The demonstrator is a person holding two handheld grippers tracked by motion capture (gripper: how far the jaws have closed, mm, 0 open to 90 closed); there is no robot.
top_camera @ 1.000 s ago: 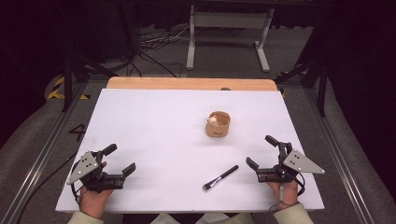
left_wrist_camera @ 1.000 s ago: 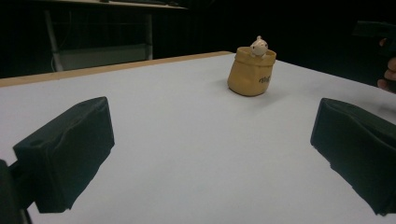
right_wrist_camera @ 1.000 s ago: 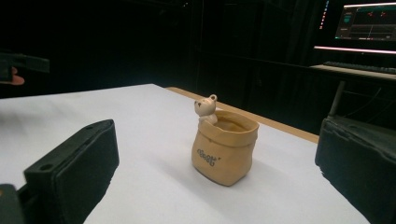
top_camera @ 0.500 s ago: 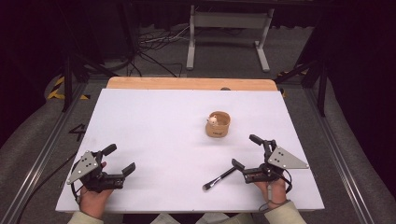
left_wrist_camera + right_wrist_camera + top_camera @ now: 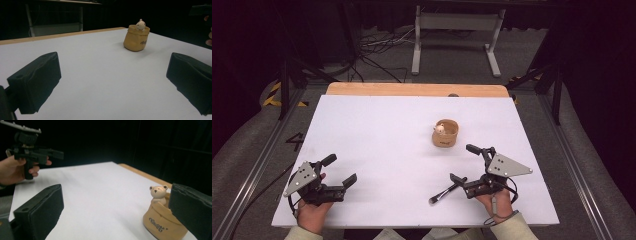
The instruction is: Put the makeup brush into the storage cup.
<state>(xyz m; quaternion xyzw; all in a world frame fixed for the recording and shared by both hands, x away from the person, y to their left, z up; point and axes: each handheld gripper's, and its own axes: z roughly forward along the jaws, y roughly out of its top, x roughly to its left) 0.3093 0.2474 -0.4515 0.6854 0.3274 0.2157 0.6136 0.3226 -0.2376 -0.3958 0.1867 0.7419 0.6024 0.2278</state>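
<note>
A small tan pot [image 5: 445,135] with a toy bear in it stands right of the table's middle; it also appears as the pot [image 5: 136,38] and the pot [image 5: 162,223] with the bear [image 5: 158,193]. A black makeup brush [image 5: 442,193] lies near the front edge, bristles toward the front left. My right gripper [image 5: 464,163] is open just right of the brush, its nearer jaw by the handle's end. At the front left my left gripper [image 5: 339,170] is open and holds nothing. The left gripper [image 5: 112,82] and right gripper [image 5: 115,212] both show bare white table between their jaws.
The white table top [image 5: 382,135] has a wooden strip [image 5: 412,90] along its far edge. Behind it stand a grey metal frame [image 5: 457,30] and floor cables [image 5: 377,47]. The person's other hand holds the left gripper [image 5: 32,150] far off.
My right gripper has moved left toward the brush, and its nearer jaw now sits at the handle's end. The left gripper, pot and brush have stayed in place.
</note>
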